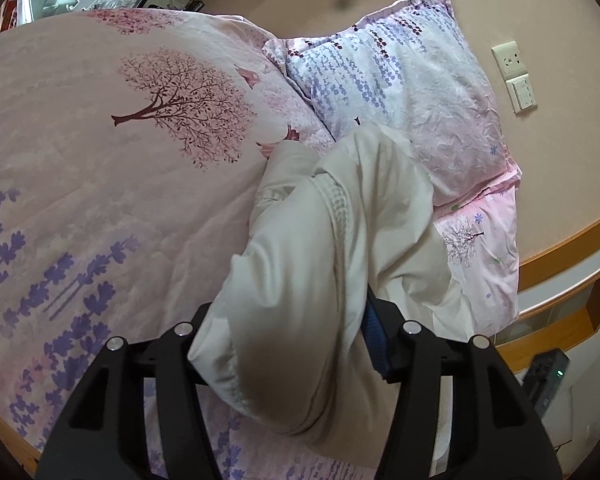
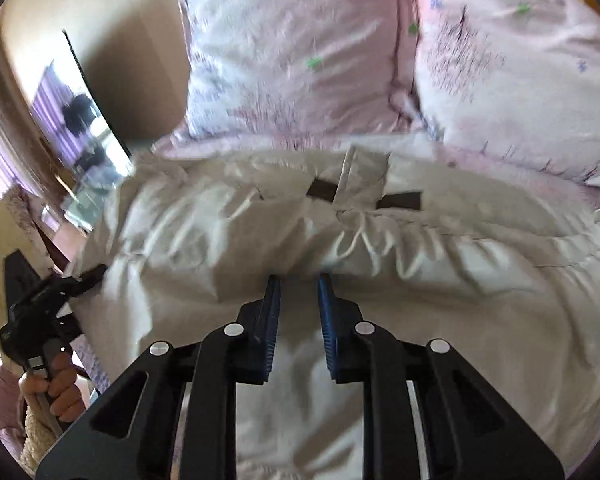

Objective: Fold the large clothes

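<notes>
Containers: none seen. The bed carries everything, covered by a pink quilt printed with trees and purple flower sprigs.

Task thing: a cream padded jacket. It lies on the quilt near the head of the bed, just below two pillows. In the right wrist view the jacket spreads across most of the bed's width, puffy and creased, with gathered wrinkles along a seam. A dark strip and a pale folded tab show near its far edge, just beside the pillows. That view is blurred, so finer detail is unclear. In the left wrist view part of the jacket is lifted off the quilt and hangs in a bunched, rounded fold.

Left claw: a thick fold of the jacket fills the gap between its fingers; only the blue pad of one finger shows, pressed against the cloth. The claw has the fold gripped, held wide by the bulk. In the right wrist view the left claw appears at the jacket's left edge, with a hand wrapped round its handle.

Right claw: blue pads narrowly parted, tips touching the jacket's near portion. No cloth is visibly pinched between them.
</notes>
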The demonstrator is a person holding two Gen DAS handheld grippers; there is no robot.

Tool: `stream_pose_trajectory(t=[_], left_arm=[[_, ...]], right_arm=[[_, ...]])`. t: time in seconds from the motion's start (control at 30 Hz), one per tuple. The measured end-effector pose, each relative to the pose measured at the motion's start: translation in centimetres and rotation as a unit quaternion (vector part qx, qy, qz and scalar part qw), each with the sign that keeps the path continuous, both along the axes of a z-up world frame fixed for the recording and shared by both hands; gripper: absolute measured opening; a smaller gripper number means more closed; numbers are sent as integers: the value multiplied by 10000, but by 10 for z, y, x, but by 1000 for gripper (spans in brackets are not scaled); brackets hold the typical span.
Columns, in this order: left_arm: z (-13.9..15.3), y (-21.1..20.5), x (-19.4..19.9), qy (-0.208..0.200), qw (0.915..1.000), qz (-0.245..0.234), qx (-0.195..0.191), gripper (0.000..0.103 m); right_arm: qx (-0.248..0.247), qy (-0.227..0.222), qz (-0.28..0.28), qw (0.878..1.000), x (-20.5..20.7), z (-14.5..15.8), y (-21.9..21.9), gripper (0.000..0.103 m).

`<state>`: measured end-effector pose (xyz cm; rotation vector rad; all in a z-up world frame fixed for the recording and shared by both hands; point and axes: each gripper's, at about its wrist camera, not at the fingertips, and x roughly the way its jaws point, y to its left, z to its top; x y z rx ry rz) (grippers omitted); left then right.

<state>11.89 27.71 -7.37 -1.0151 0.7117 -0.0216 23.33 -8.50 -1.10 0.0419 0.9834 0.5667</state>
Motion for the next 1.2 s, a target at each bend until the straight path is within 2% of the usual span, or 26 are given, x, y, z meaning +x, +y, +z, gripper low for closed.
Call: stream_pose_trajectory(t=[0.1, 0.27, 0.53, 0.77, 0.9, 1.1, 1.2], left_arm=[[3, 0, 1, -110, 9999, 1, 12, 48], [22, -6, 2, -337, 9990, -128, 265, 38], [68, -27, 4, -1030, 9915, -504, 619, 36], [108, -62, 5, -1642, 9762, -960, 1043, 36], [125, -85, 5, -1913, 9660, -1202, 1257, 36], [148, -127, 2, -2328, 9463, -1539, 1630, 37], [154, -141, 2, -2427, 9411, -1637, 1691, 37]], right_arm=[[-139, 478, 24, 9988, 13, -23, 7, 21], [-258, 691, 65, 9973, 18, -29, 11, 21], [-405, 861, 138, 9954, 31, -30, 14, 21], [-399, 1093, 220, 9930, 44, -37, 15, 21], [-422, 1075, 290, 9929, 47, -37, 17, 20], [-40, 1285, 266, 9913, 52, -35, 1, 20], [198, 1370, 202, 9902, 52, -34, -10, 20]])
